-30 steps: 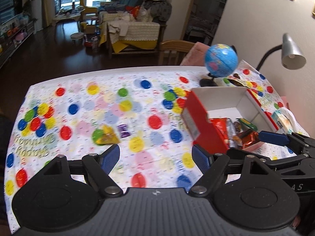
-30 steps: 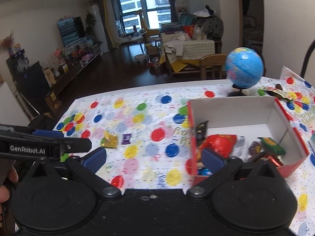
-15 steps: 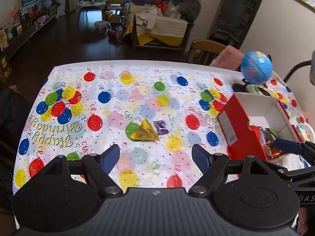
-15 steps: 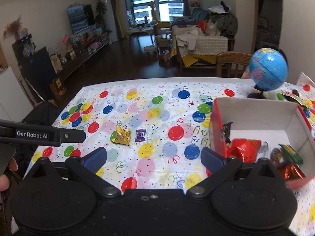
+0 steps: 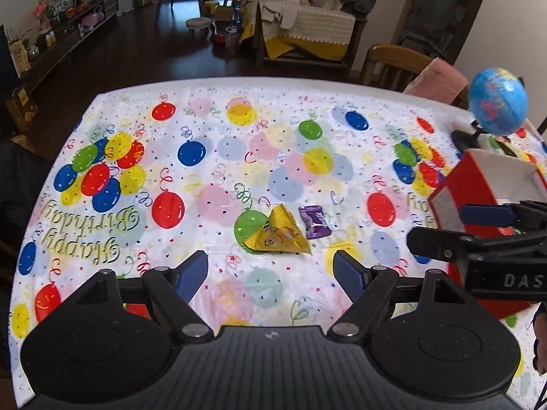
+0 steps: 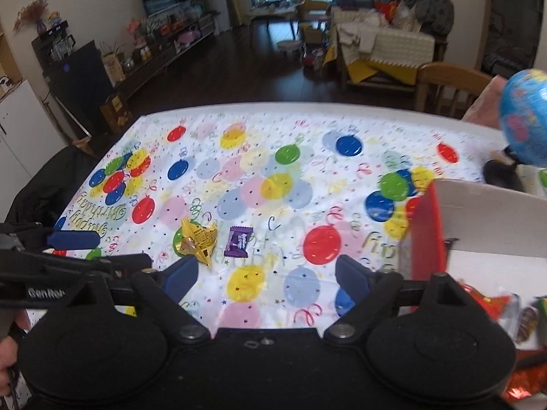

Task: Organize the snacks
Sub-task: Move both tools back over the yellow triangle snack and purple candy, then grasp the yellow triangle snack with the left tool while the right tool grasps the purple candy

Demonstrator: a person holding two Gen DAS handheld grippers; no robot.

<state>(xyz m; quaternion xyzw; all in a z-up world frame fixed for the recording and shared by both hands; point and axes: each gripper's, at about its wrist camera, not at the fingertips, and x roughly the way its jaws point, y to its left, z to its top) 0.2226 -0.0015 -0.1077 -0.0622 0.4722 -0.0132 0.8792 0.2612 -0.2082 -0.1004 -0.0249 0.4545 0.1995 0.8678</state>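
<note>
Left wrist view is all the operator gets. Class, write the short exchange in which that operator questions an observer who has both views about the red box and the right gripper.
Operator: I see only the outer side of the red box. Is anything in it?
Observer: Yes. The right wrist view shows wrapped snacks lying inside, a red packet among them.
Operator: Is the right gripper carrying one?
Observer: No. Its own view shows it open with nothing between its fingers. The yellow packet and purple candy lie on the tablecloth ahead of it.
</note>
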